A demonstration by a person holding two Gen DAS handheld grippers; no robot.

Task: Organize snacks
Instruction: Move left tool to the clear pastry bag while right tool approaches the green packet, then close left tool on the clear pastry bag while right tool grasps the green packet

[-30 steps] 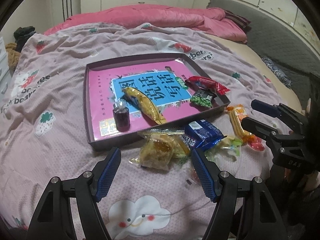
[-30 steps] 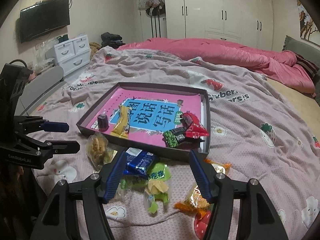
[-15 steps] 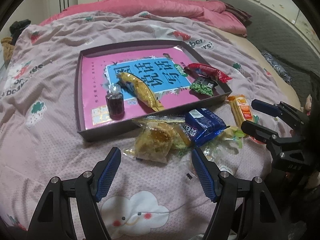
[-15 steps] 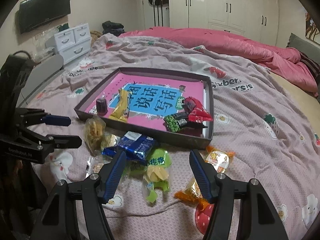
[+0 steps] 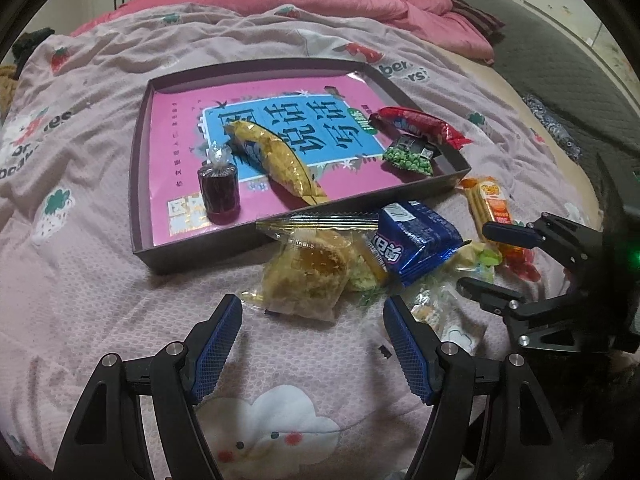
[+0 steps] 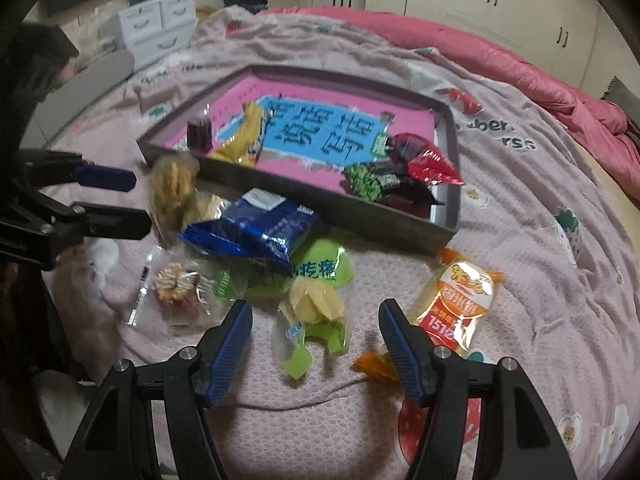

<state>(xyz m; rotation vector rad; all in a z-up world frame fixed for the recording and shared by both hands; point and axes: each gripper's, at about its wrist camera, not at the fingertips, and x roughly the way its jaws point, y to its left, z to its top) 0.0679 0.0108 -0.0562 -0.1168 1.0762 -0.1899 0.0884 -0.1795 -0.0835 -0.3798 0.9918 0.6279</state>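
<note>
Both your grippers tilt steeply down toward a bed covered in a pink printed blanket (image 5: 80, 288).

Your left gripper (image 5: 312, 340) has its jaws spread apart and holds nothing. Just ahead of the gap between them lies a clear bag of golden pastry (image 5: 308, 276), close to the tips but not touched. Beyond it to the right, a blue foil packet (image 5: 416, 240) leans on the heap. Farther ahead sits the dark tray (image 5: 138, 184) with a pink and blue printed floor, holding a small dark jelly cup (image 5: 219, 190), a long yellow packet (image 5: 276, 160), a green pea packet (image 5: 410, 156) and a red packet (image 5: 420, 126).

Your right gripper (image 6: 316, 334) is likewise released and empty. A green packet of pale crisps (image 6: 316, 308) lies between its fingertips, touching neither pad. Just outside the right jaw lies an orange and white packet (image 6: 460, 300). Beyond the left jaw sits a clear bag of small biscuits (image 6: 176, 284).

Each gripper shows at the other view's edge.
</note>
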